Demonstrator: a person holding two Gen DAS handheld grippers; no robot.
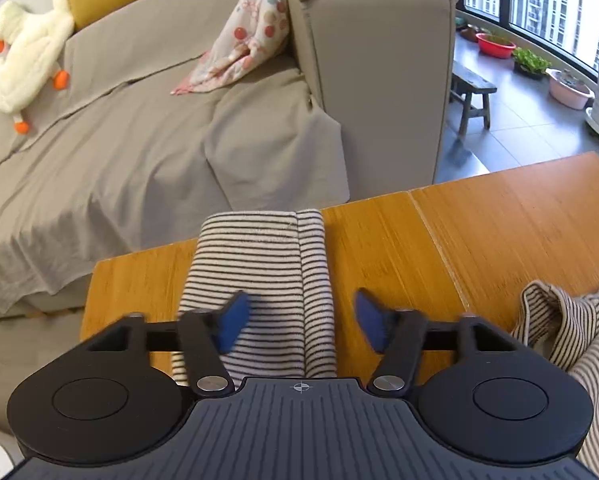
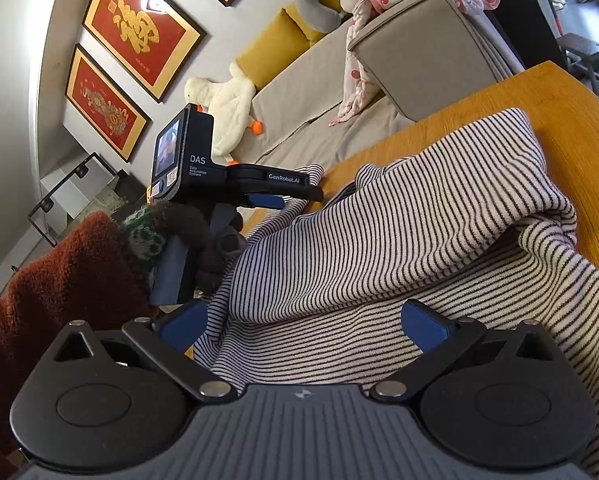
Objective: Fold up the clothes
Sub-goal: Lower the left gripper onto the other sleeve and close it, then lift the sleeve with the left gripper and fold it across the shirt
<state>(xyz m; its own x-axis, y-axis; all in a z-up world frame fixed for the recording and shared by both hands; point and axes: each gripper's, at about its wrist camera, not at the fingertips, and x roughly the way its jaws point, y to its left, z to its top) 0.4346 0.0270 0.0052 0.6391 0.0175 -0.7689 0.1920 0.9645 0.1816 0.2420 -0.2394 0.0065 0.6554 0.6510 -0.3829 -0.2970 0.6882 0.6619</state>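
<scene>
A cream garment with thin dark stripes lies on the orange wooden table (image 1: 499,220). One long folded sleeve (image 1: 259,256) runs flat toward the table's far edge. My left gripper (image 1: 303,320) hangs over it, jaws apart, the sleeve below and between the blue pads (image 1: 235,320), which do not press on it. The garment's bunched body (image 2: 419,220) fills the right wrist view. There my right gripper (image 2: 303,326) stands wide open just above the cloth, holding nothing. The left gripper's camera housing (image 2: 179,152) shows beyond, gripped by a gloved hand in a rust-brown sleeve (image 2: 51,288).
A grey sofa (image 1: 139,140) stands just past the table's far edge, with a white duck plush (image 1: 23,64) and a floral blanket (image 1: 251,40) on it. A small wooden stool (image 1: 471,96) and plant pots (image 1: 495,44) stand by the window at the right.
</scene>
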